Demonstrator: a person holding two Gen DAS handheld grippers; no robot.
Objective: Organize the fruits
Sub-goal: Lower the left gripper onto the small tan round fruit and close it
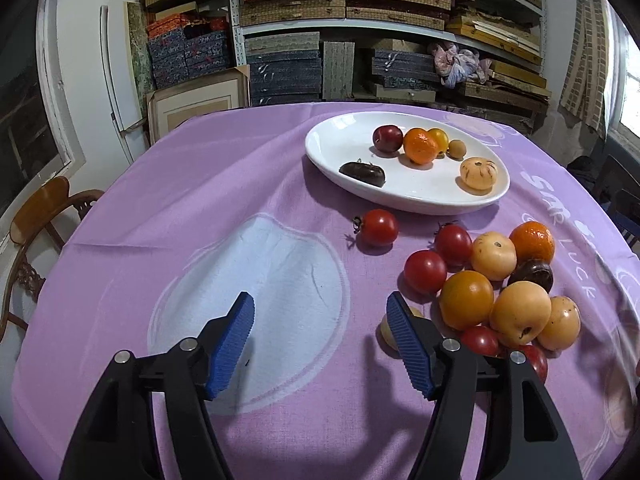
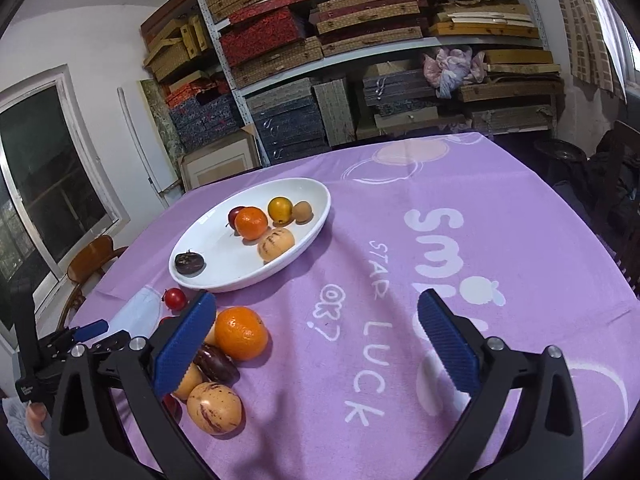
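The fingers of the left gripper (image 1: 320,320) stand spread wide and empty, low over the purple tabletop (image 1: 200,208), and those of the right gripper (image 2: 316,320) are likewise parted, holding nothing. The white oval plate (image 1: 340,136) lies far across the cloth, already carrying a mandarin, a dark plum and several other fruits. The loose pile (image 1: 488,280) of cherry tomatoes, yellow plums and an orange sits near, to the right of the left fingers, with a pale fruit (image 1: 386,330) half hidden just behind the right-hand finger. In the right wrist view an orange (image 2: 241,333) lies just right of the left-hand finger. Both grippers flank the pile; the left seems marginally nearer.
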